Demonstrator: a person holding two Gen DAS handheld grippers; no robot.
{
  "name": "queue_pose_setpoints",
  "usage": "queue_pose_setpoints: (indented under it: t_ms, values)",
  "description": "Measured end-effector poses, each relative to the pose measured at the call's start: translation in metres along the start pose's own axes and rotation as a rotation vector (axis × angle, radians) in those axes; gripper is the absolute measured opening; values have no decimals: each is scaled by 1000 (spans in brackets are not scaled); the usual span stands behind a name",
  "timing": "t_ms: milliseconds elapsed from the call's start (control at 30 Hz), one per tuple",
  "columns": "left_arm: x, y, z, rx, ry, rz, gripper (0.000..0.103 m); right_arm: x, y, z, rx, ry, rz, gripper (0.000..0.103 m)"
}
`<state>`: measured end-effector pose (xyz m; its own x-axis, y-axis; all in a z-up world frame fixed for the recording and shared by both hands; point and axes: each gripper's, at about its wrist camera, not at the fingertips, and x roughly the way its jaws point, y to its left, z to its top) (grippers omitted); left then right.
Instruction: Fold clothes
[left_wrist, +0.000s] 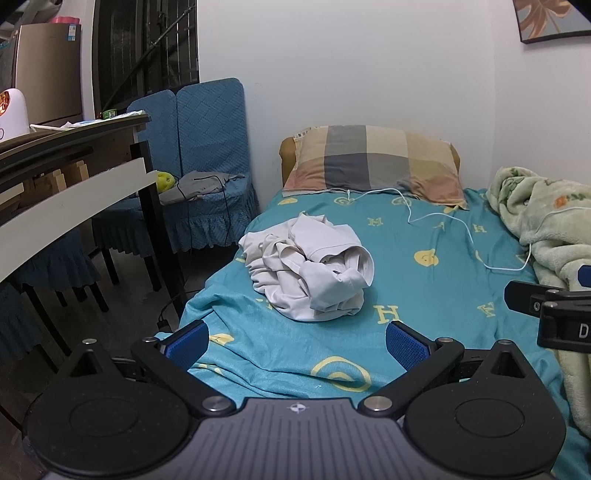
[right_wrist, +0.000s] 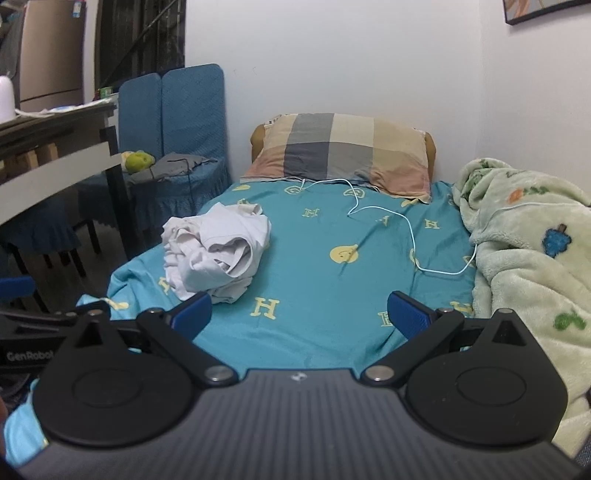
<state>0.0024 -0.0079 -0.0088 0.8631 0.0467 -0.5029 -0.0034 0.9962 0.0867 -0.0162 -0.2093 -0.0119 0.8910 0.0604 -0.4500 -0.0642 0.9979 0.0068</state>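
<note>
Left wrist view shows the left tongs (left_wrist: 295, 341) spread wide, holding nothing and touching nothing, tilted down over the bed (left_wrist: 424, 295). The right tongs (right_wrist: 299, 312) are spread wide too, also with nothing between them. A crumpled white garment (left_wrist: 308, 267) lies on the bed, beyond the left tongs, well before the pillow (left_wrist: 373, 162).

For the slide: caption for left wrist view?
Open left gripper faces crumpled white garment on teal bedsheet.

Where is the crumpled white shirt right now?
The white shirt lies bunched on the teal bed sheet, toward the bed's left edge, below the checked pillow.
</note>
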Motion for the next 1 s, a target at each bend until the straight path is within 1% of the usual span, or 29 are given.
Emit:
queue_pose_setpoints:
  t_ms: [167,267,367,700,800,867,1000]
  values:
    - [0,-2,-2,11,6,9,103,1,-4,-2,22,15,22,103]
    - [3,-3,-1,17,10,15,103,4,-13,-2,79,27,35,103]
    - [4,-3,-1,20,12,18,103,4,-19,-2,112,22,29,103]
    - [8,-2,-1,15,26,10,103,1,-20,-2,117,17,43,103]
    - [19,2,5,-11,58,-6,103,-1,-21,-2,114,16,38,103]
    - [31,4,13,-35,87,-31,103,-3,-22,-1,116,18,35,103]
    - [67,2,34,-58,112,-68,103,-3,-26,-2,136,27,46,103]
